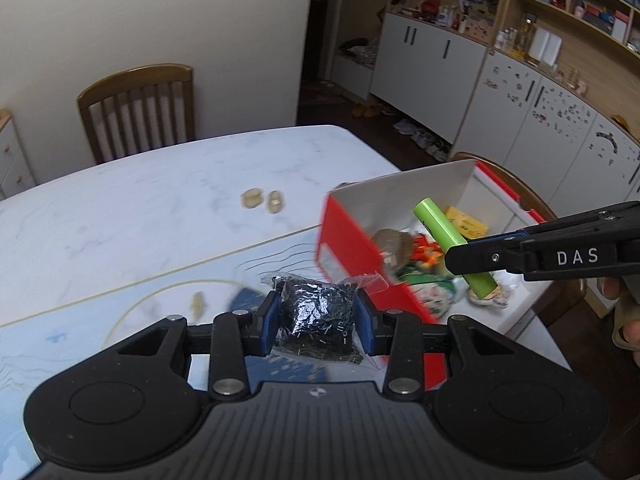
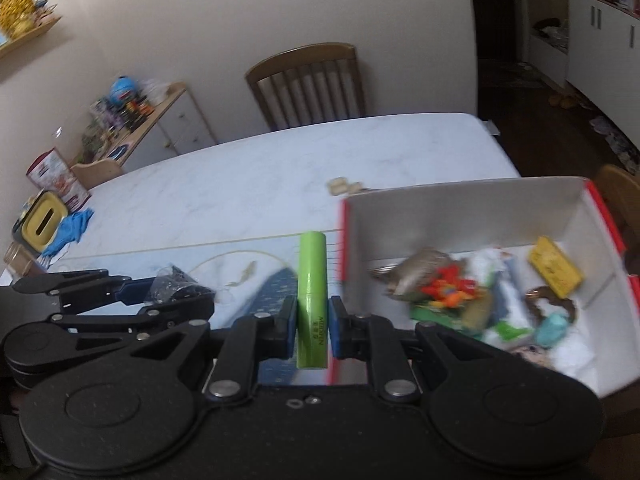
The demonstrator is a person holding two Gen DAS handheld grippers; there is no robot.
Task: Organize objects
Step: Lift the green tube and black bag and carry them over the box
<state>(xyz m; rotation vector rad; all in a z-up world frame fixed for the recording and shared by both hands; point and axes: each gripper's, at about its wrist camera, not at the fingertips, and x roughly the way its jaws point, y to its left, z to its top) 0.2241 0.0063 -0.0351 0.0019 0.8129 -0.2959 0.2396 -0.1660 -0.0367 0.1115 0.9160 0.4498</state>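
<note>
Transport step, both hands loaded. Our left claw [image 1: 316,316] is clamped on a clear bag of small black bits [image 1: 316,320], held above the table [image 1: 140,200] just beside the red box [image 1: 348,248]. Our right claw [image 2: 313,326] pinches a green tube [image 2: 312,300] near the box's left wall. Next, we judge: carry each over the box opening, then release among the items already inside.
</note>
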